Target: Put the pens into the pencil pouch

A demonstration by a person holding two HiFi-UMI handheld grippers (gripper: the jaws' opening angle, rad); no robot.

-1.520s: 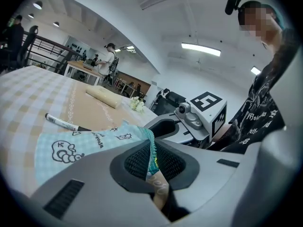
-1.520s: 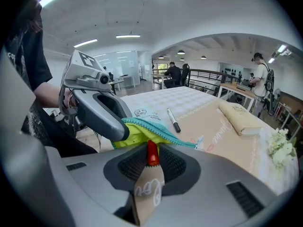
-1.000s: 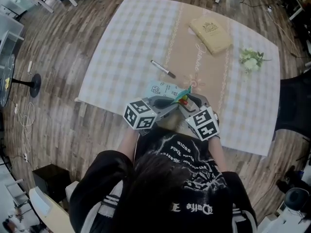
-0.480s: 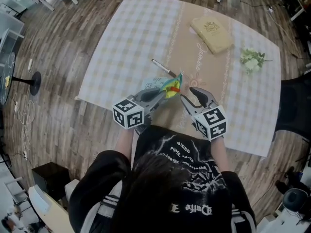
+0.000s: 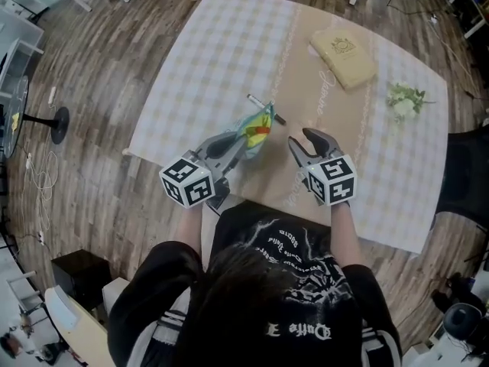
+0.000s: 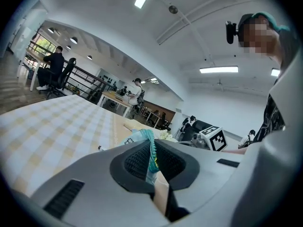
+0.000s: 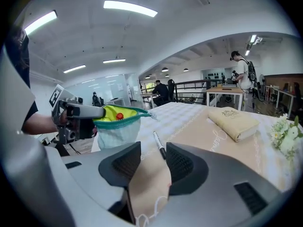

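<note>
My left gripper is shut on the teal rim of the pencil pouch, a pale printed bag with a yellow lining that hangs open above the table. Something red-orange shows inside it. In the left gripper view the teal rim is pinched between the pads. A black-and-white pen lies on the cloth just beyond the pouch. My right gripper stands open to the pouch's right, apart from it; its jaws have just been closing a little with nothing between them. In the right gripper view the pen lies ahead of them, the pouch to the left.
A tan notebook lies at the far right of the checked tablecloth, with a small bunch of white flowers beyond it. The table's near edge runs under my hands. Desks and people stand far behind.
The two grippers, close together at the pouch a second ago, have drawn apart. The left one has carried the pouch up and leftward; the right one has shifted right and away from it.
</note>
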